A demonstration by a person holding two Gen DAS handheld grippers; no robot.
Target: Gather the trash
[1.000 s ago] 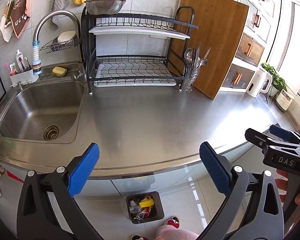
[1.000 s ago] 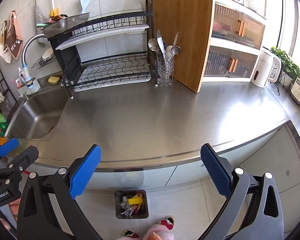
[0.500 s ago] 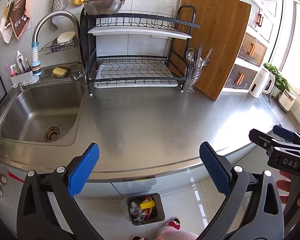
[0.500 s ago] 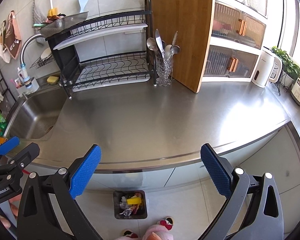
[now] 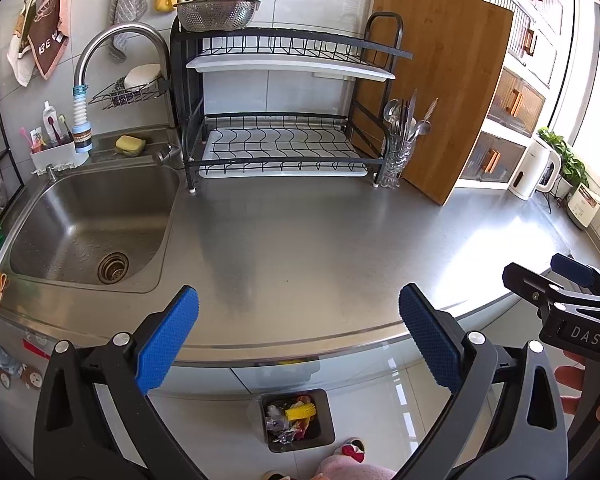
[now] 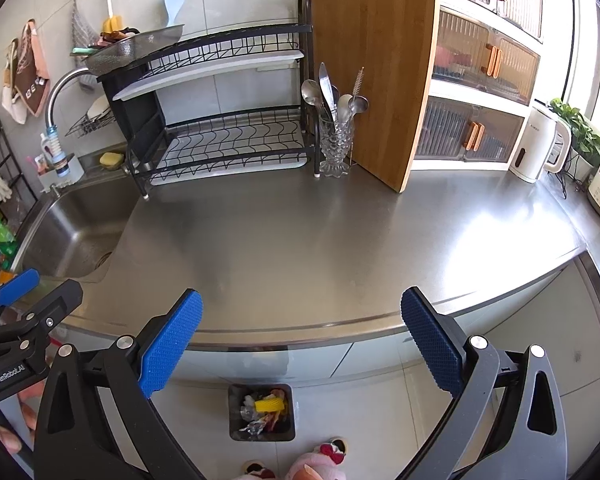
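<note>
Nearest to the cameras, both tools hang in the air in front of the bench edge. The left gripper [image 5: 298, 340] has its blue-padded fingers [image 5: 168, 340] wide apart w/ nothing between them. The right gripper [image 6: 300, 342] is the same: fingers [image 6: 432, 344] spread, empty.

Below them, on the pale tiled floor [image 6: 380, 420], stands the small dark square trash bin [image 6: 233, 412], just in front of the cabinet doors under the bench. The trash is inside it: a yellow ribbed piece [image 6: 269, 404] on top, some crumpled foil and red-brown wrappers around it. The bin looks quite full but not overflowing. Pink slippers [image 6: 316, 460] are just beside it, at the bottom of the view.

Farther, the long stainless steel bench [image 5: 320, 240] shows no loose trash that I can see, so I judge the collecting is about finished and the step now is a last check.

To do it well:
- Sweep the view slowly from the steel sink [image 5: 84, 224] on the left to the white electric kettle [image 5: 534, 172] at the far right, incl. the corners.
- Look behind the clear glass cup of spoons [image 5: 396, 160] and at the foot of the black wire dish rack [image 5: 284, 128], beside the big wooden cutting board [image 5: 452, 92]; small bits can hide there.
- Keep the fingers apart and low when approaching anything, so a thin wrapper is pinched flat vs. pushed away on the smooth steel.
- Drop from directly above the bin, since its mouth is small.
</note>
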